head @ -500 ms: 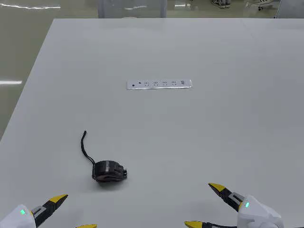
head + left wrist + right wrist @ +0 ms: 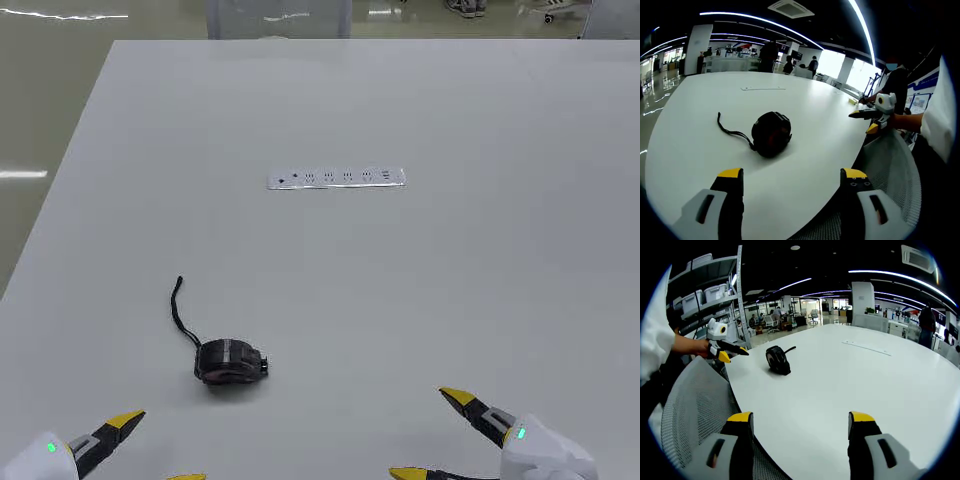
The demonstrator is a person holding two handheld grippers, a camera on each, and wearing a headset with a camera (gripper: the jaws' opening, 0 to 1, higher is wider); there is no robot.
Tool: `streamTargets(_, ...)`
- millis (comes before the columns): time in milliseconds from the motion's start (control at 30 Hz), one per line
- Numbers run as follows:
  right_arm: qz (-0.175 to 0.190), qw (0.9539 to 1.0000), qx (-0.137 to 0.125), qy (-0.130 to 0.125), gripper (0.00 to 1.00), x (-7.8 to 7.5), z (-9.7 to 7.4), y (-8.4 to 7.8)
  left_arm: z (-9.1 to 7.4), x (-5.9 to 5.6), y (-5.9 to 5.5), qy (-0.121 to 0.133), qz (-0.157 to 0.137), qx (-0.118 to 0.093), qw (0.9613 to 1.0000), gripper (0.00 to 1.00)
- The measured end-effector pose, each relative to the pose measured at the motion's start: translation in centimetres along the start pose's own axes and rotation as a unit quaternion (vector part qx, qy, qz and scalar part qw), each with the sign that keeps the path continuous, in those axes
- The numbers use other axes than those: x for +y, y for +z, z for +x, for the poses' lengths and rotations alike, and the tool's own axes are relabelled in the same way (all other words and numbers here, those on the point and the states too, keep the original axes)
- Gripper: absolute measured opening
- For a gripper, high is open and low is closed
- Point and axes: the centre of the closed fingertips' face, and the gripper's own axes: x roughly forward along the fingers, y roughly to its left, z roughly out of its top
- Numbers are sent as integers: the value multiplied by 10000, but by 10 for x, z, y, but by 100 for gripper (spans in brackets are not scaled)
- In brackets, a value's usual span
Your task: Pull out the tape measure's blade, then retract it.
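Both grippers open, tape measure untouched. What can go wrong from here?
The small black tape measure lies loose on the smooth white table; a one-sided push may slide it.
Its thin black strap trails away and could snag the left gripper.
Blade tip too small to see; the right gripper may miss it.

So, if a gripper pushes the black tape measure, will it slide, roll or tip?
The tape measure appears to stand upright on the smooth table, so it probably slides; a sideways push might tip it. Its thin strap lies curved and loose, so likely floppy.
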Motion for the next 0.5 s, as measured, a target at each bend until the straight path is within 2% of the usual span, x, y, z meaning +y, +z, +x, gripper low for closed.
streamTargets(500,1,10000,18,5,78,0,0,-1,0,0,0,10,1,2,10000,77)
